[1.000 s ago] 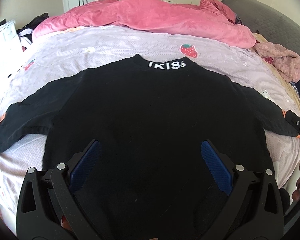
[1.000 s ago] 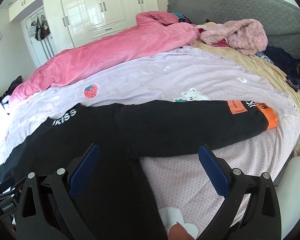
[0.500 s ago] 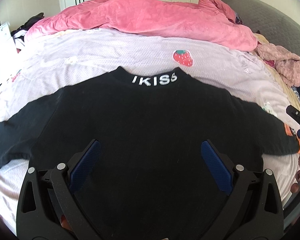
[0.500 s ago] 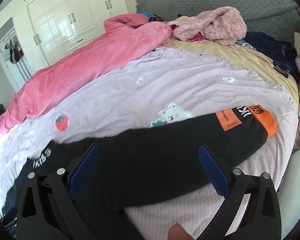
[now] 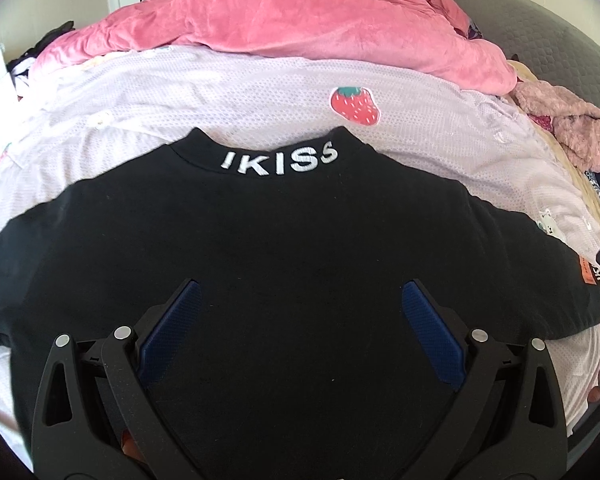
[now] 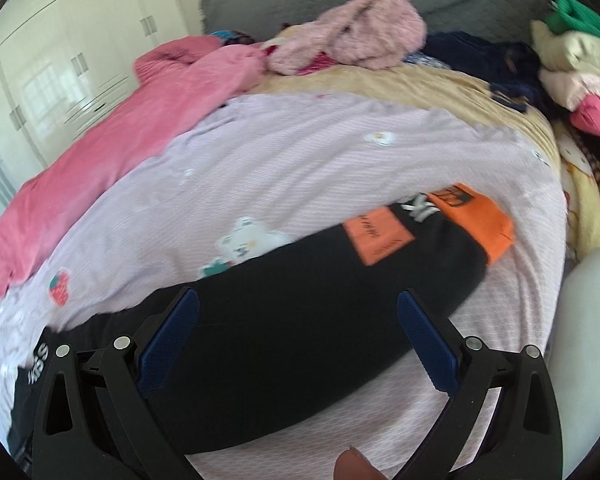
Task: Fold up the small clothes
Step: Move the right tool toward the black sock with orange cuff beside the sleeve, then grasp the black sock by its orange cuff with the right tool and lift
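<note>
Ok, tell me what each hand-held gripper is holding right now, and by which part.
Nothing is held. The left hand-held gripper is open over the body of the black top; the right hand-held gripper is open over its sleeve.

Left hand-held gripper [image 5: 298,320] and right hand-held gripper [image 6: 298,330], jaws wide apart

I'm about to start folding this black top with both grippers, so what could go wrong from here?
The black top lies spread flat, with both grippers open above it. If the right gripper bites deep on the sleeve, its jaws may also catch the lilac sheet underneath. The orange cuff lies near the sheet's edge, so a loose swing could drop it off.
</note>
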Demonstrator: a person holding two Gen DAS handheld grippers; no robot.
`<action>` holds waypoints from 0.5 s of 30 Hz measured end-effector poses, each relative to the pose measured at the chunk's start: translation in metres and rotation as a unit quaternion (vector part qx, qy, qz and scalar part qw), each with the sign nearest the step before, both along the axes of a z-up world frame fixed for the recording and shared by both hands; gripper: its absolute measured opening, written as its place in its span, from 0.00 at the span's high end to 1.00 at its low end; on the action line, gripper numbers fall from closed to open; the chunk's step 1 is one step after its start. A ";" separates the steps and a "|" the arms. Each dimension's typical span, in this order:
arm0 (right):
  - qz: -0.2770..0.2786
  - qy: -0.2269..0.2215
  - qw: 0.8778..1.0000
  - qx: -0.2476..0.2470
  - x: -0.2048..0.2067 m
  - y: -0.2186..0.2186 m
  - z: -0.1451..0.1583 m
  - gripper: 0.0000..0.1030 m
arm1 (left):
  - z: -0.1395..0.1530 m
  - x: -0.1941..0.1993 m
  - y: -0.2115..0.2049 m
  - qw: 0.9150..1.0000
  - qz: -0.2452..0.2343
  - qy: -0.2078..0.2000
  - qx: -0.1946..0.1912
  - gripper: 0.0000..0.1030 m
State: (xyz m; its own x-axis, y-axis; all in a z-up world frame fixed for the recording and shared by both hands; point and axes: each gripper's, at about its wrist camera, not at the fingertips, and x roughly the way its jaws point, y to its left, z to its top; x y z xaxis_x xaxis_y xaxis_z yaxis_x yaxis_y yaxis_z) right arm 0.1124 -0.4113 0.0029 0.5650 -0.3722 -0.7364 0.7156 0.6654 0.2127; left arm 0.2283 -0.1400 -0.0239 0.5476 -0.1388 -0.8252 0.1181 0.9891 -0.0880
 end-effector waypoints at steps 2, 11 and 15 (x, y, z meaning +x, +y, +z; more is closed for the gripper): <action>-0.030 0.001 1.000 0.008 -0.008 -0.008 -0.007 0.04 | -0.004 0.000 -0.003 1.000 -0.002 0.002 0.002 0.08; -0.093 0.007 0.993 0.067 -0.024 -0.040 -0.039 0.04 | -0.015 0.005 -0.007 1.000 -0.001 0.012 0.007 0.08; -0.100 -0.013 0.992 0.081 -0.024 -0.054 -0.043 0.04 | -0.016 0.006 -0.005 1.000 0.000 0.014 0.005 0.08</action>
State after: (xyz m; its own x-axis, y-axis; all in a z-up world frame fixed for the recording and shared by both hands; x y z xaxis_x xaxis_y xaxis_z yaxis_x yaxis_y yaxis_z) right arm 0.0881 -0.4654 -0.0396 0.5115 -0.3572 -0.7816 0.8225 0.4668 0.3249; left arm 0.2343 -0.1450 -0.0395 0.5245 -0.1305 -0.8413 0.1153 0.9900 -0.0817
